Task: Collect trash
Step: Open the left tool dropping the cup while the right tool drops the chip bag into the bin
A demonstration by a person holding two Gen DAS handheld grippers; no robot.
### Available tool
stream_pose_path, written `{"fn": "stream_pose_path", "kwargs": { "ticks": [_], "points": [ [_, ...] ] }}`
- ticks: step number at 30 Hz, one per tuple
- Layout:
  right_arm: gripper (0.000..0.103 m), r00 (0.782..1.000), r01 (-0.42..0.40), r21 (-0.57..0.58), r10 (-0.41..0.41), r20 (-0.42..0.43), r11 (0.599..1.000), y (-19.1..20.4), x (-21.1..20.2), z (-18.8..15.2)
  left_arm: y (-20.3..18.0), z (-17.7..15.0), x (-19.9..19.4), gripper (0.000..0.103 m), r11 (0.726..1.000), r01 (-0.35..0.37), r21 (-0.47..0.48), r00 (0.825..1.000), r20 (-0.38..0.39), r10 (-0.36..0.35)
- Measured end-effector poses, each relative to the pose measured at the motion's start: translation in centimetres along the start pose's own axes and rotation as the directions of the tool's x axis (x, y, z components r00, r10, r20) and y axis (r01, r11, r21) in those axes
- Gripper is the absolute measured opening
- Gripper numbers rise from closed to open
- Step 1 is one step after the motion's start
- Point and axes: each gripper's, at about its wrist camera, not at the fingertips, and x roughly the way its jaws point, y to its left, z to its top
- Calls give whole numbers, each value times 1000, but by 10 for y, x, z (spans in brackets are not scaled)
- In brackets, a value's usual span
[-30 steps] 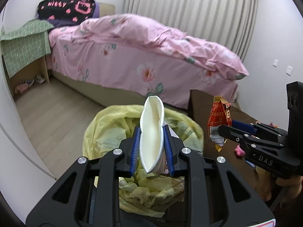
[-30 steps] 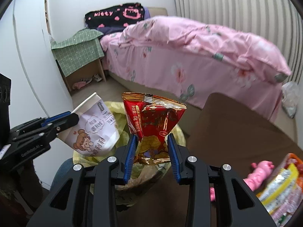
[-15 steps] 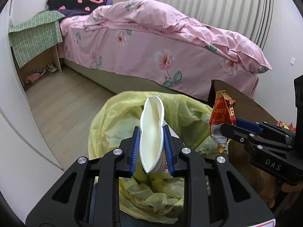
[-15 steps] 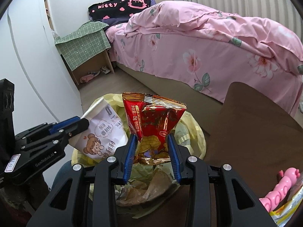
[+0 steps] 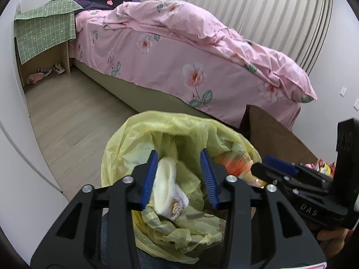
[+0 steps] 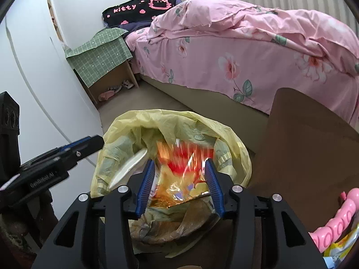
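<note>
A bin lined with a yellow bag (image 5: 179, 121) (image 6: 161, 115) stands below both grippers. My left gripper (image 5: 178, 157) hangs over the bag's mouth with its jaws opening. A white paper cup (image 5: 167, 186), blurred, drops between the jaws close to the left pad. My right gripper (image 6: 180, 163) is over the same bag, its jaws opening too. A red and gold snack wrapper (image 6: 181, 168) falls between them as a blur, gripped by neither pad. The right wrist view has the cup (image 6: 130, 168) and the left gripper (image 6: 89, 143) at its left. The left wrist view has the right gripper (image 5: 276, 165) and the wrapper (image 5: 233, 163) at its right.
A brown table (image 6: 303, 145) adjoins the bin on the right, with a pink toy (image 6: 334, 222) and snack packets (image 5: 323, 168) at its near corner. A bed with a pink floral cover (image 5: 190, 62) runs behind. A cloth-covered nightstand (image 5: 44, 31) and a white door (image 6: 33, 78) stand left.
Both grippers have sunk toward the bag and opened. The cup has left the left jaws and the wrapper has left the right jaws; both are dropping into the bag.
</note>
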Motion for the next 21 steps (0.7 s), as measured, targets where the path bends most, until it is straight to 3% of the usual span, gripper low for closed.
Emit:
{"fn": "stream_pose_path", "kwargs": {
  "ticks": [6, 12, 17, 21],
  "points": [
    [45, 1000, 13, 19, -14, 24, 1000, -7, -22, -6, -9, 8, -14, 40, 1000, 9, 19, 1000, 16, -9],
    [45, 990, 102, -2, -101, 96, 995, -16, -75, -21, -26, 13, -39, 40, 999, 31, 43, 998, 58, -33],
    [45, 961, 222, 19, -222, 165, 975, -35, -132, -51, -62, 1, -50, 42, 986, 132, 99, 988, 67, -139],
    [58, 926, 311, 60, -317, 206, 948, -59, -174, -81, -104, -15, -49, 45, 959, 227, 169, 972, 23, -235]
  ]
}}
